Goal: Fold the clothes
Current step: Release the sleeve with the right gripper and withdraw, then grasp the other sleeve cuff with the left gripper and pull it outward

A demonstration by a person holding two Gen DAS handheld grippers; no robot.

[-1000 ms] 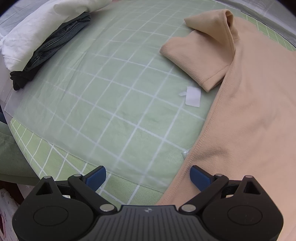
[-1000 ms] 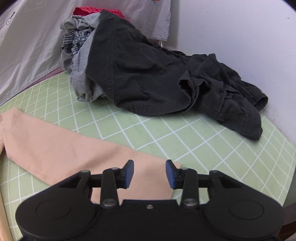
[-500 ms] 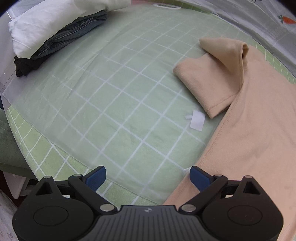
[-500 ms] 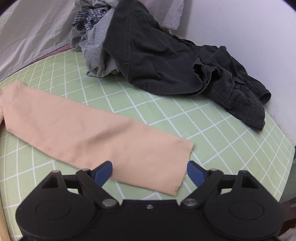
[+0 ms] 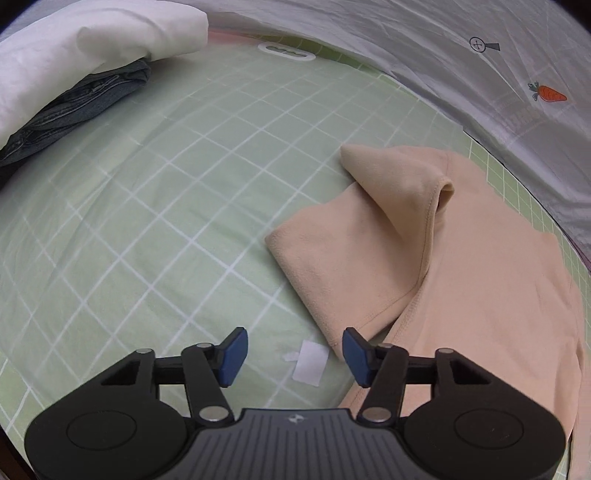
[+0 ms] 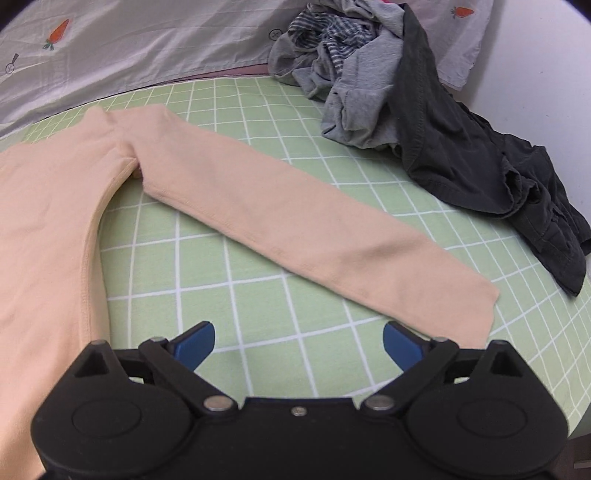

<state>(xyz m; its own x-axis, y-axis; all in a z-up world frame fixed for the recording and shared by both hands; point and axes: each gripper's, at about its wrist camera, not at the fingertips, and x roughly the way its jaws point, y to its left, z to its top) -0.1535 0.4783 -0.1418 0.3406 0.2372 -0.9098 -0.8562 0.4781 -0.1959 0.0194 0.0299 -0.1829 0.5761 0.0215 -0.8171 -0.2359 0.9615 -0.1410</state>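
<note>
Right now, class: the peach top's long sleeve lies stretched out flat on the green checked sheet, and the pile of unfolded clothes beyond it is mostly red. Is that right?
Not quite. The pile is mostly grey and dark charcoal, not red, as the right wrist view shows. The long sleeve does lie stretched flat on the green checked sheet.

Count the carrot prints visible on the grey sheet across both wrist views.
3. One carrot print at the left view's upper right; in the right view, one at upper left and one at the top right. Folds may hide others, and views may overlap.
</note>
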